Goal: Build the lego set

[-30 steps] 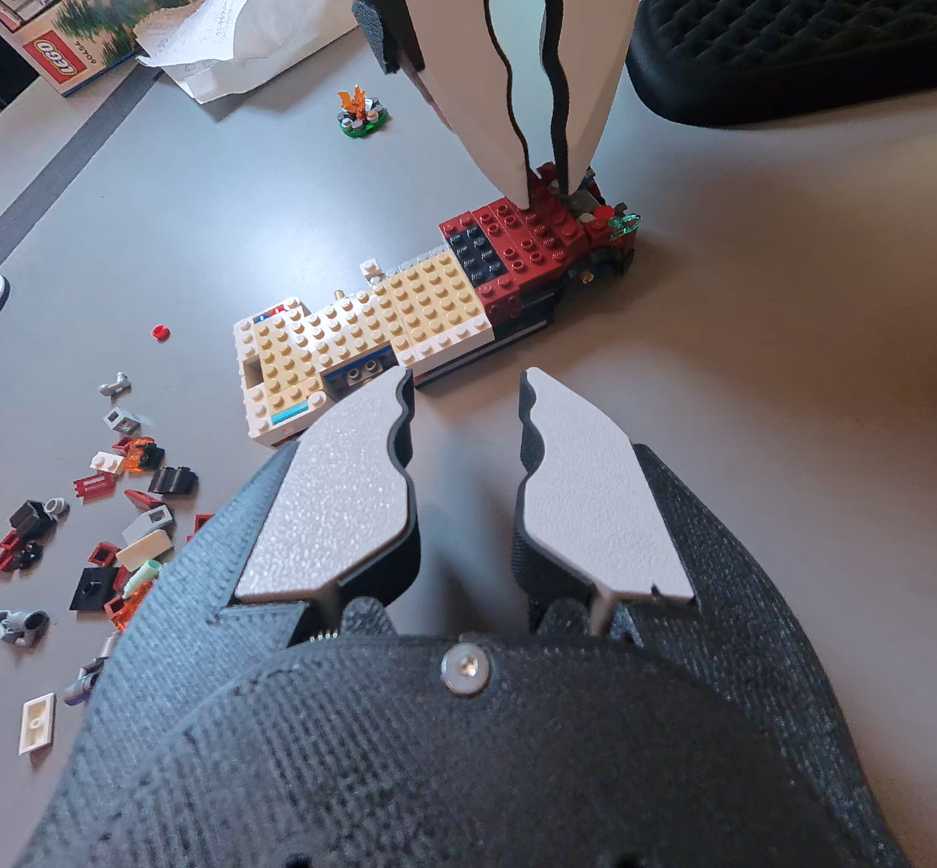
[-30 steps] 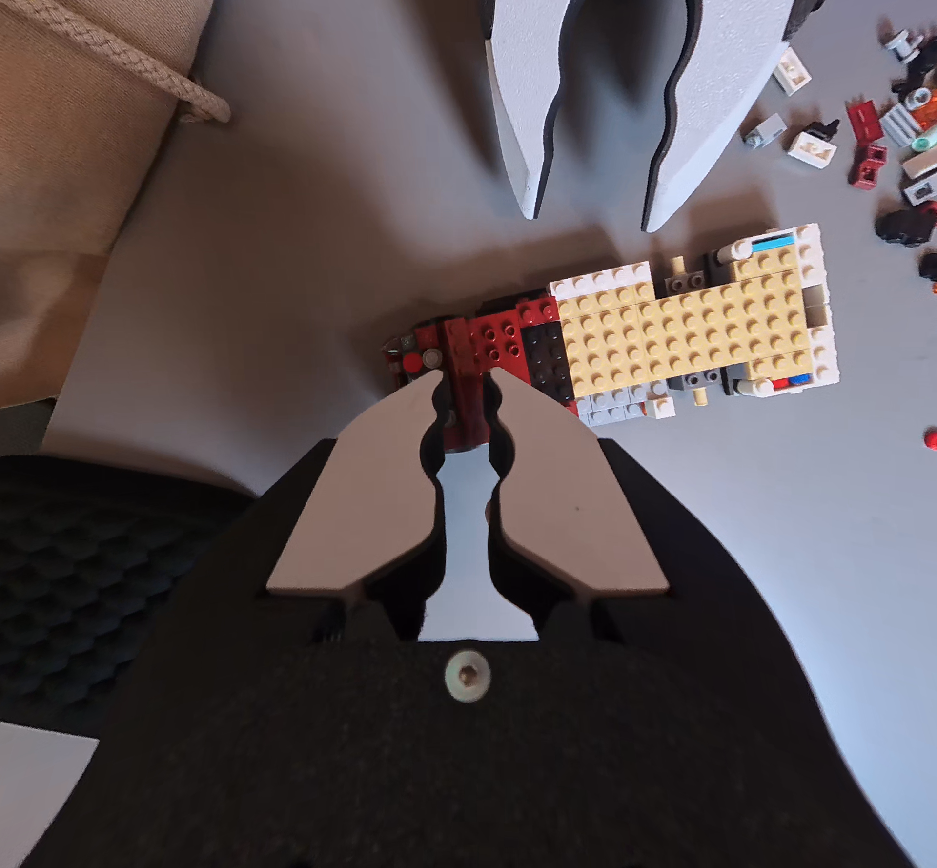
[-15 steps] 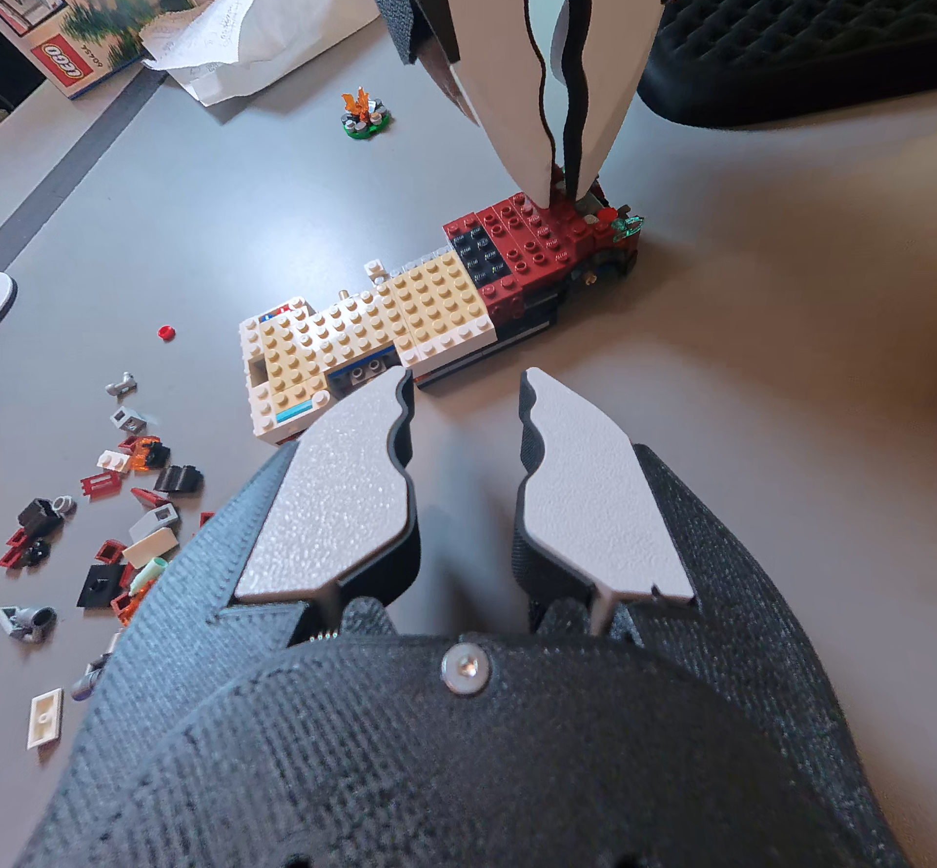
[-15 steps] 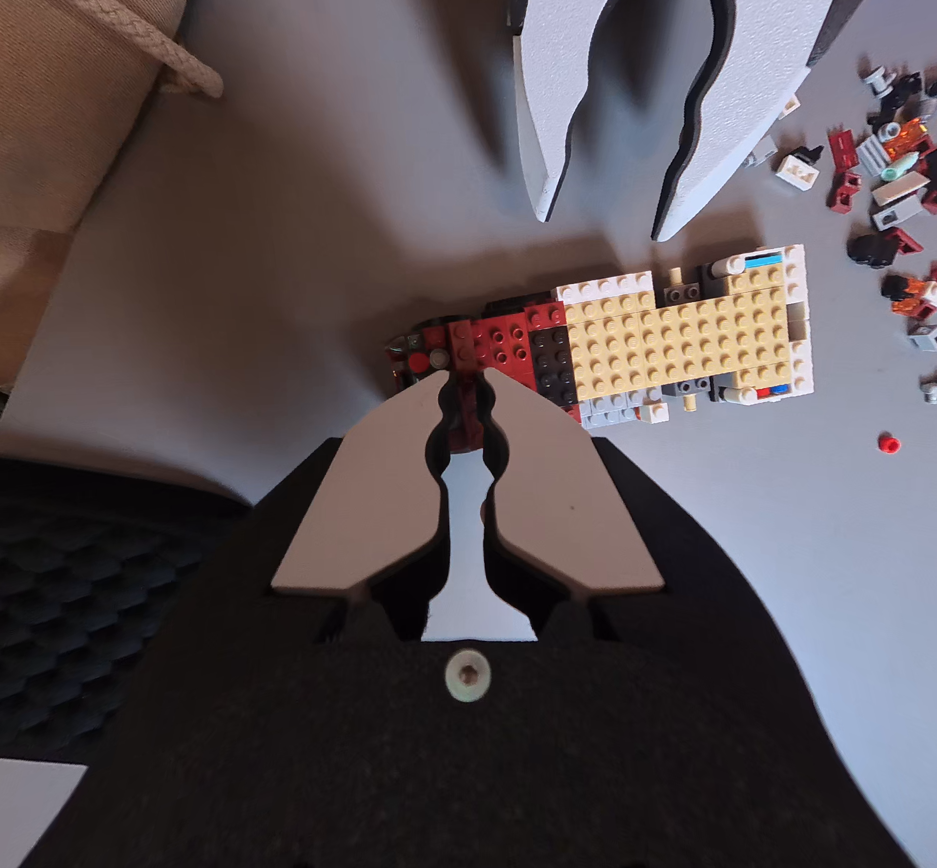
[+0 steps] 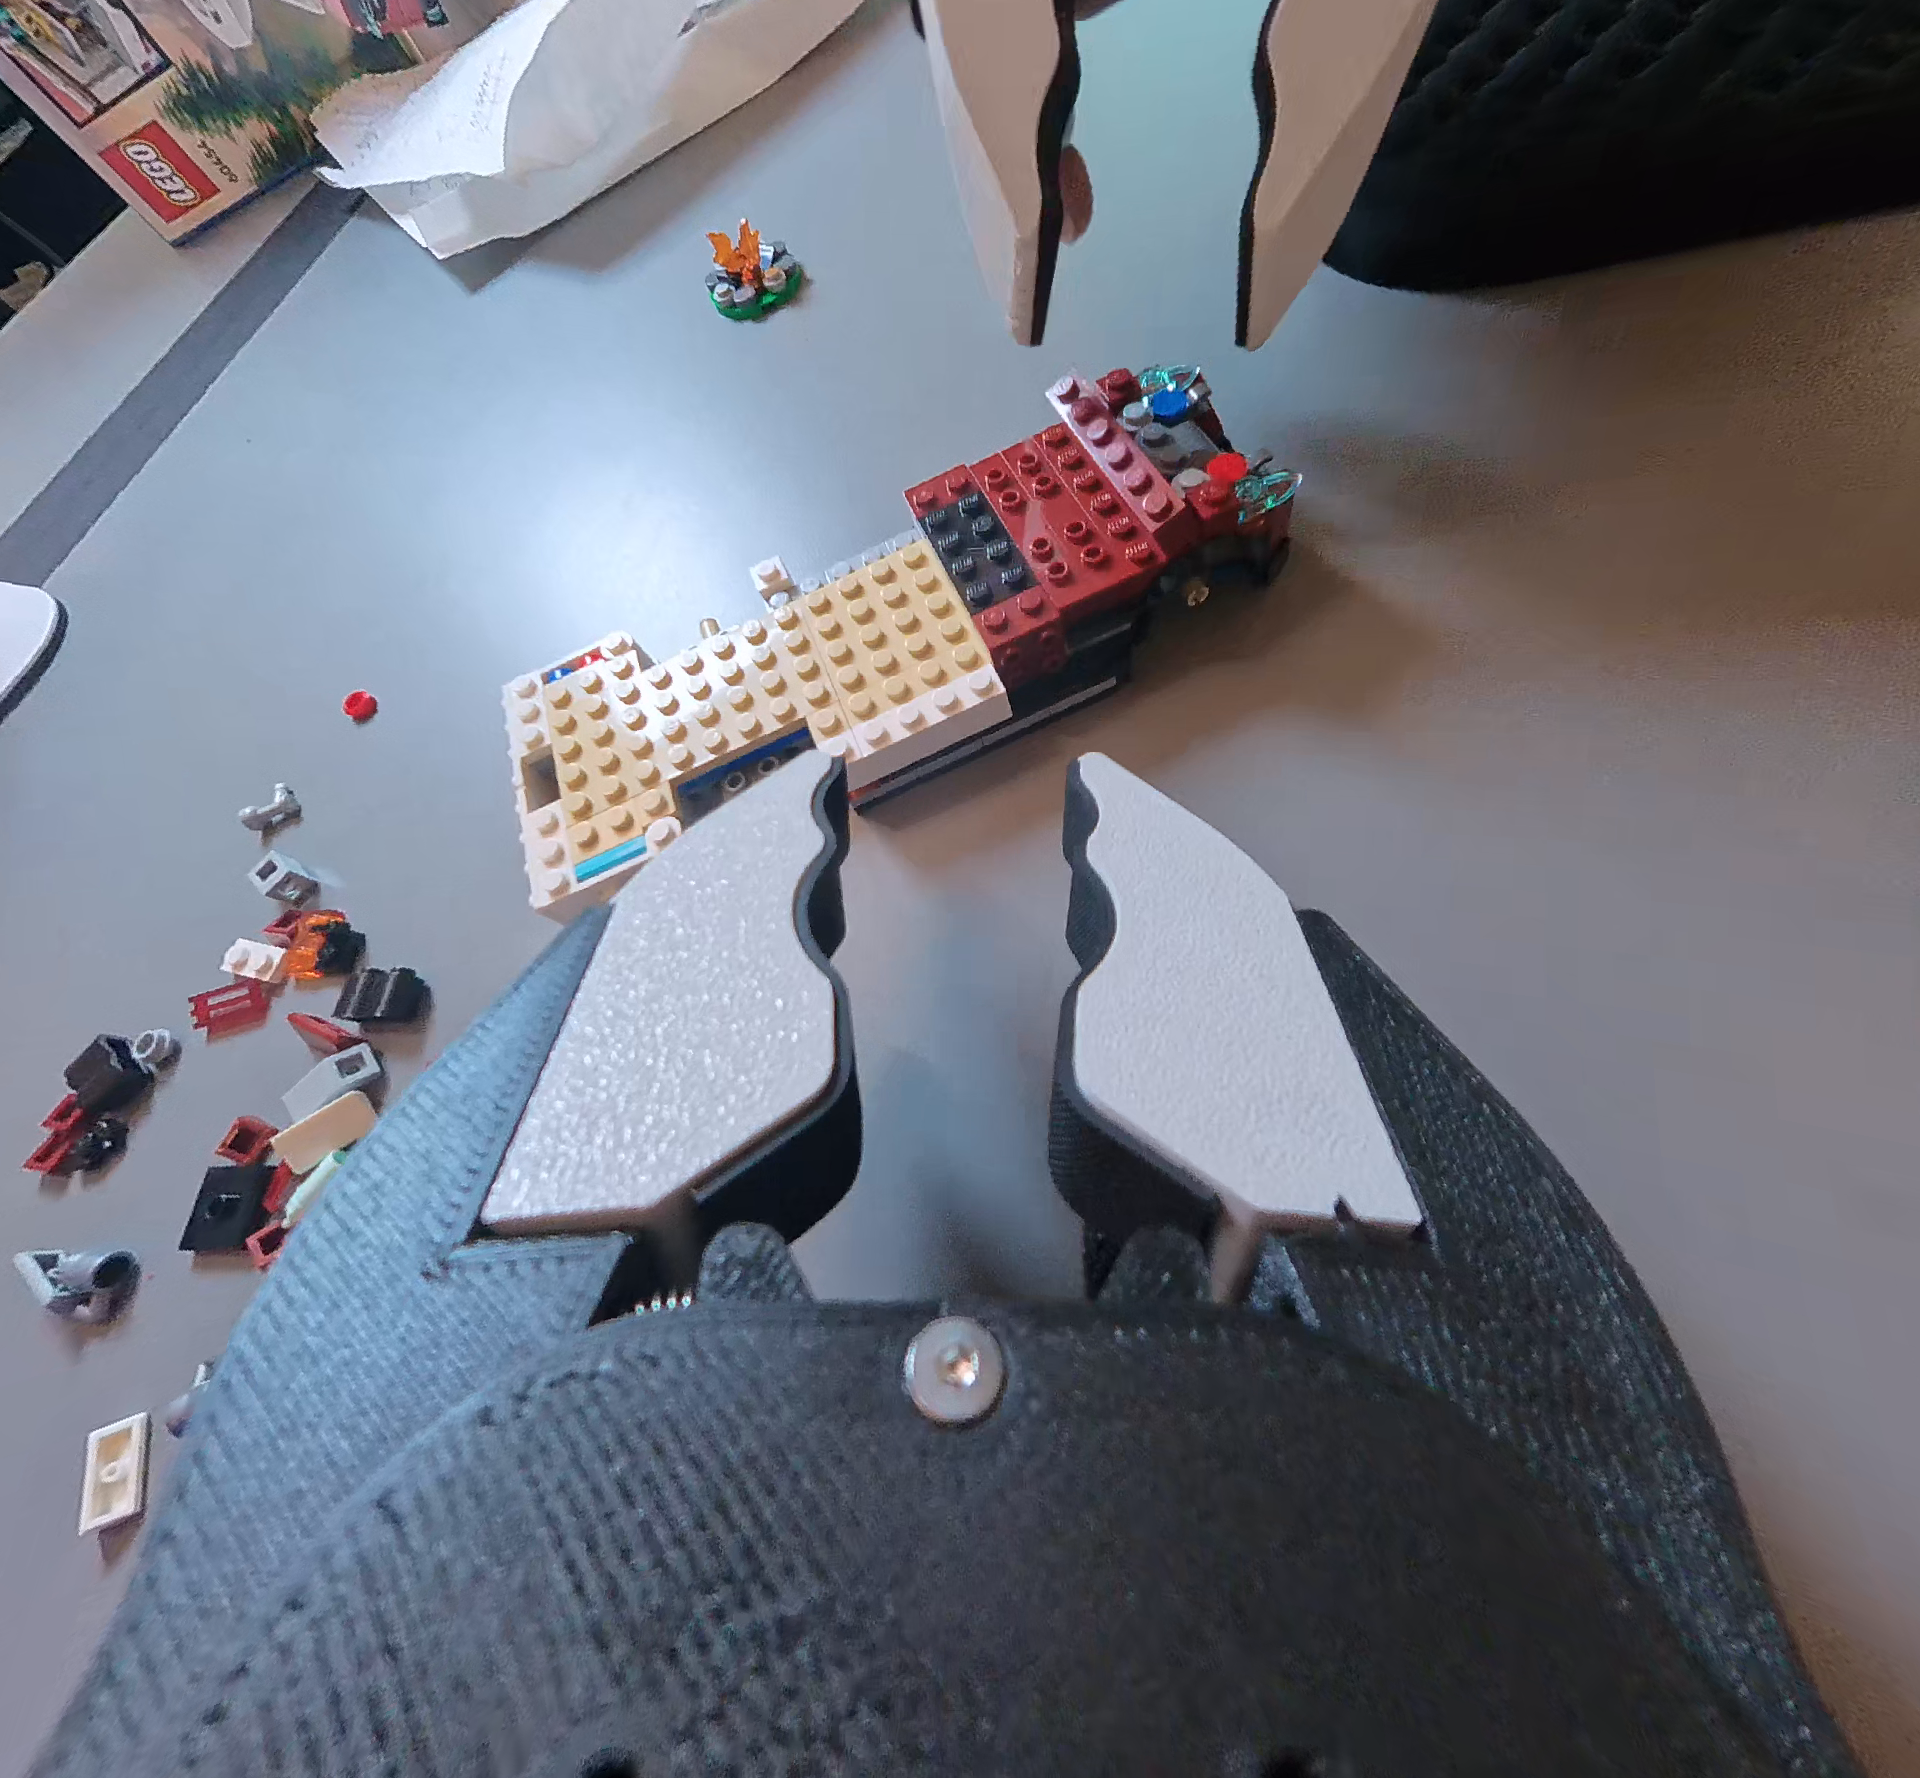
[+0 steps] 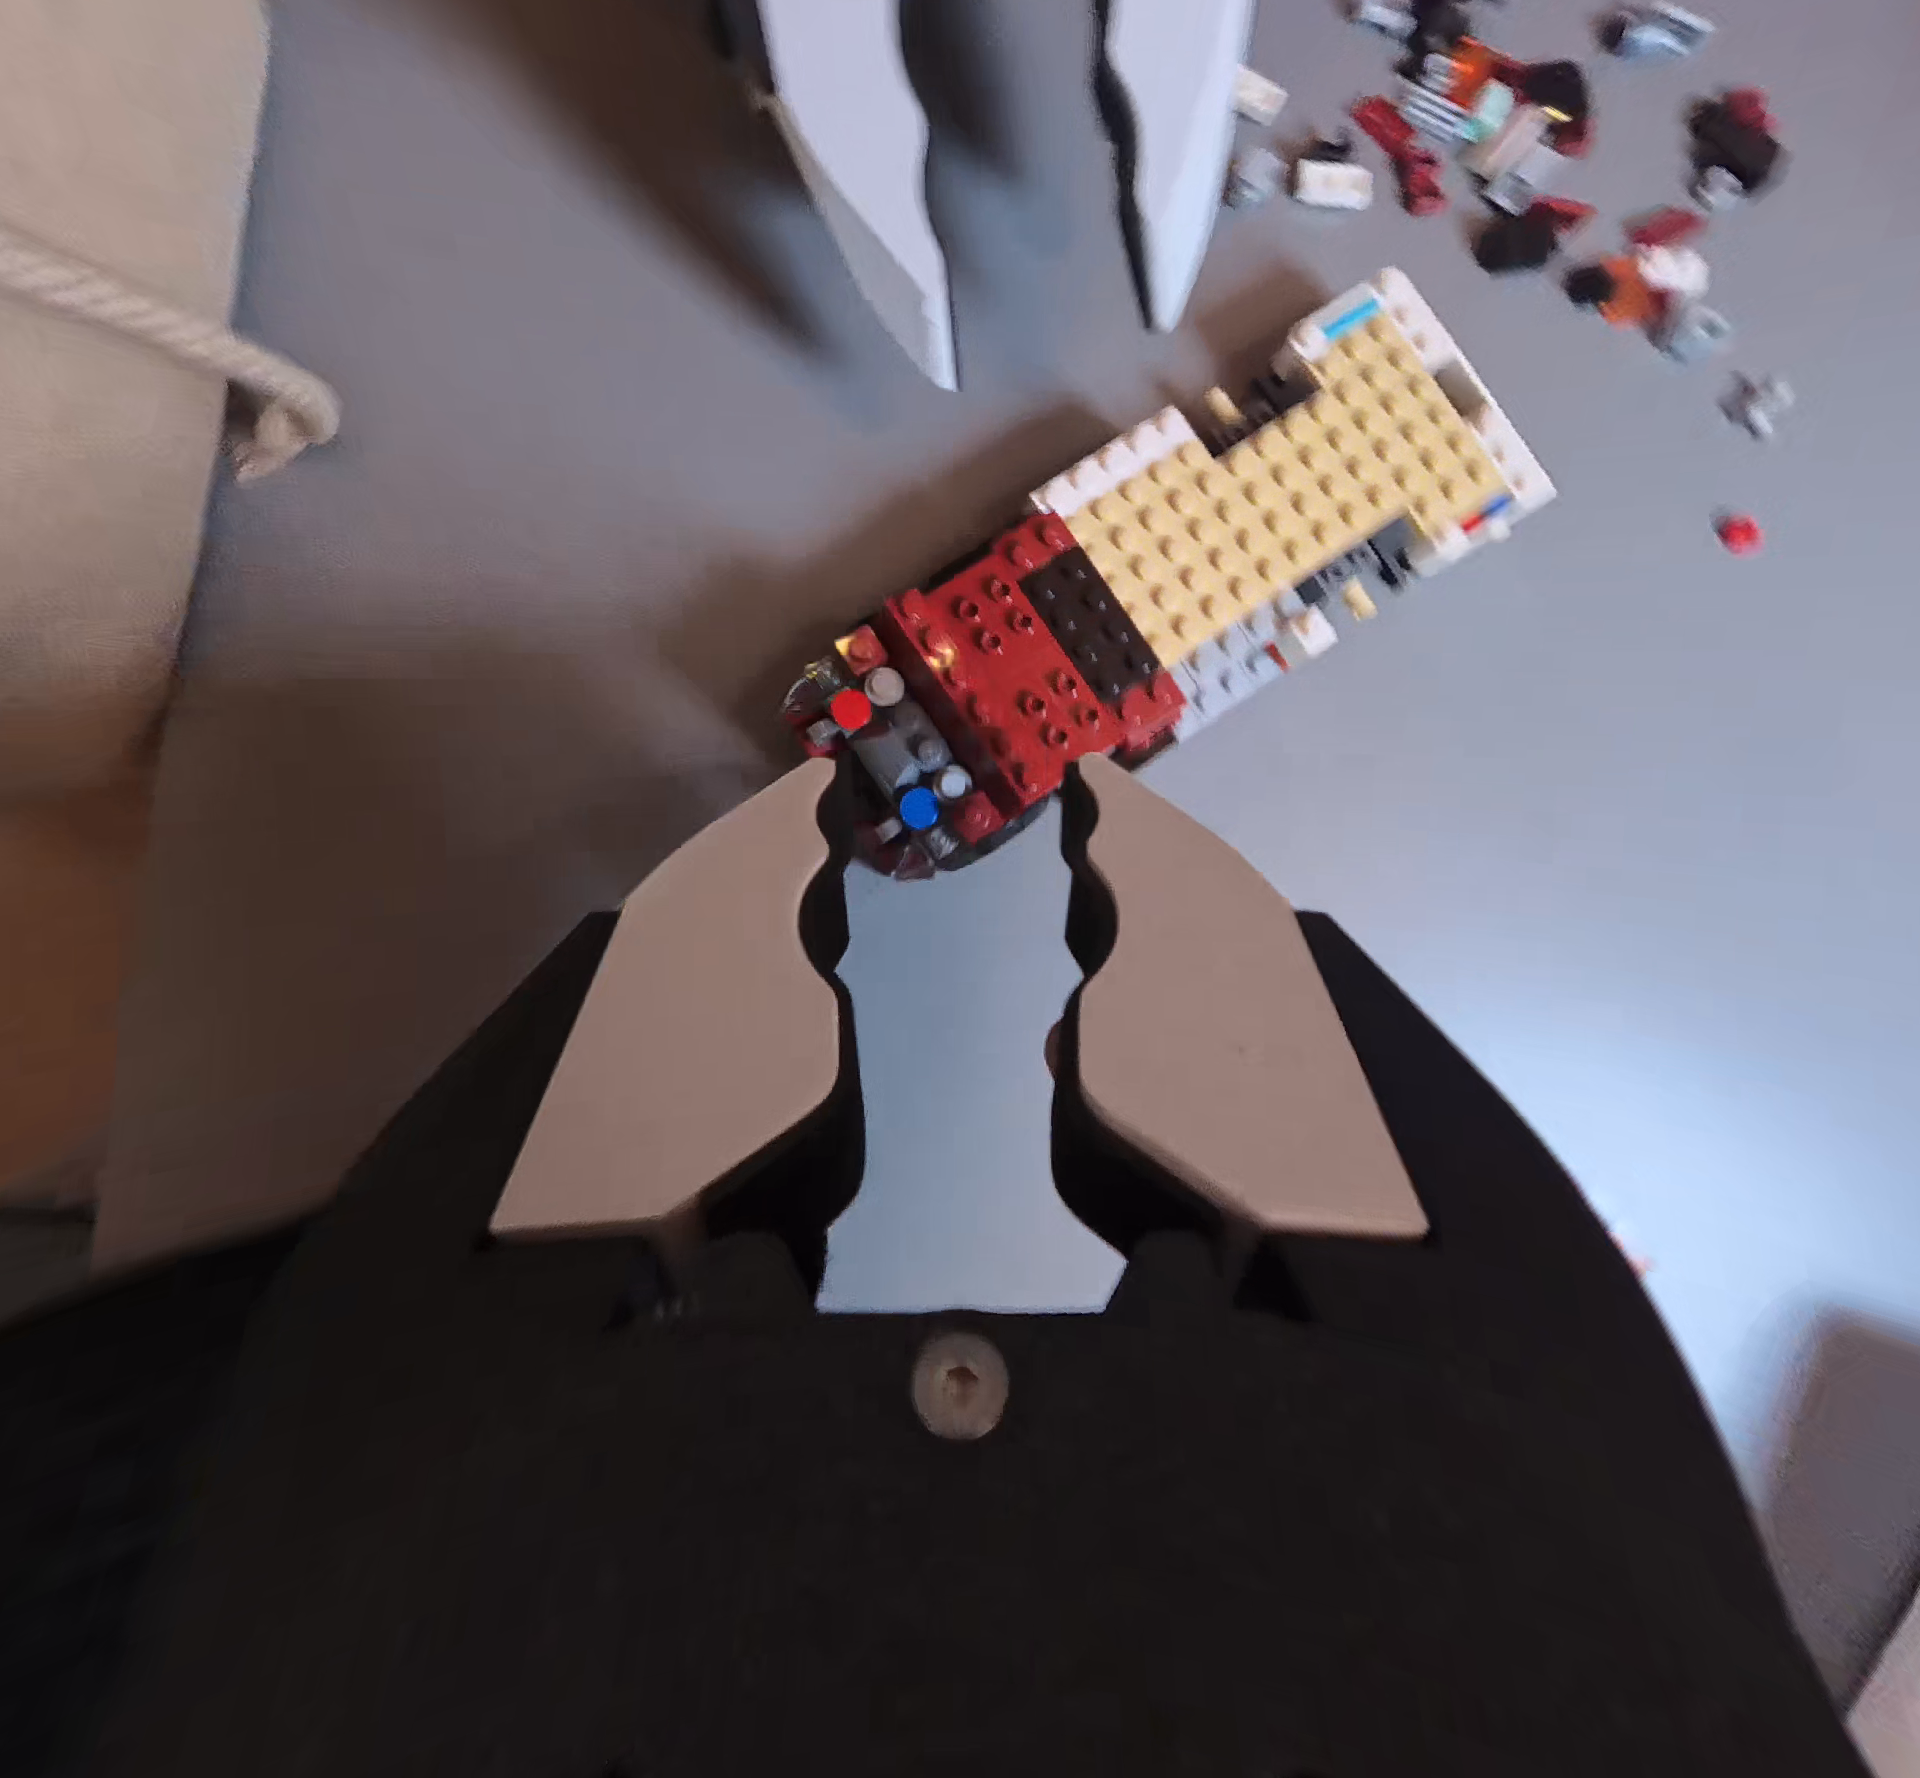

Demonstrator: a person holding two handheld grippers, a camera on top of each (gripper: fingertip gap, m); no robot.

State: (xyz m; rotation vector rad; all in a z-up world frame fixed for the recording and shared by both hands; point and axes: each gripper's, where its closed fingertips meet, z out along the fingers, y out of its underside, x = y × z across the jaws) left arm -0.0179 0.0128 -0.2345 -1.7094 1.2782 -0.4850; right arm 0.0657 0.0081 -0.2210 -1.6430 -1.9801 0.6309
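A long brick model (image 5: 883, 648), tan and white at one end and dark red at the other, lies on the grey table (image 5: 1507, 793). My left gripper (image 5: 956, 793) is open and empty, just short of the model's near side. My right gripper (image 6: 951, 783) is open and empty, and the model's dark red end (image 6: 987, 689) shows between its fingertips. In the left wrist view the right gripper (image 5: 1141, 341) hangs a little above that end without touching it. A raised dark red brick (image 5: 1107, 445) sits on the model there.
Several loose small pieces (image 5: 260, 1053) lie left of the model, and show in the right wrist view (image 6: 1507, 139). A small campfire build (image 5: 753, 274), a white paper bag (image 5: 623, 45), a printed box (image 5: 156, 66) and a black quilted pad (image 5: 1662, 66) lie beyond. A beige bag (image 6: 104, 274) is at the left. The left gripper's tips are roughly 9 centimetres from the right gripper's.
My right gripper, shut on the dark red brick at the model's red end, has opened and lifted off, leaving the brick on the model. The left gripper has not moved.
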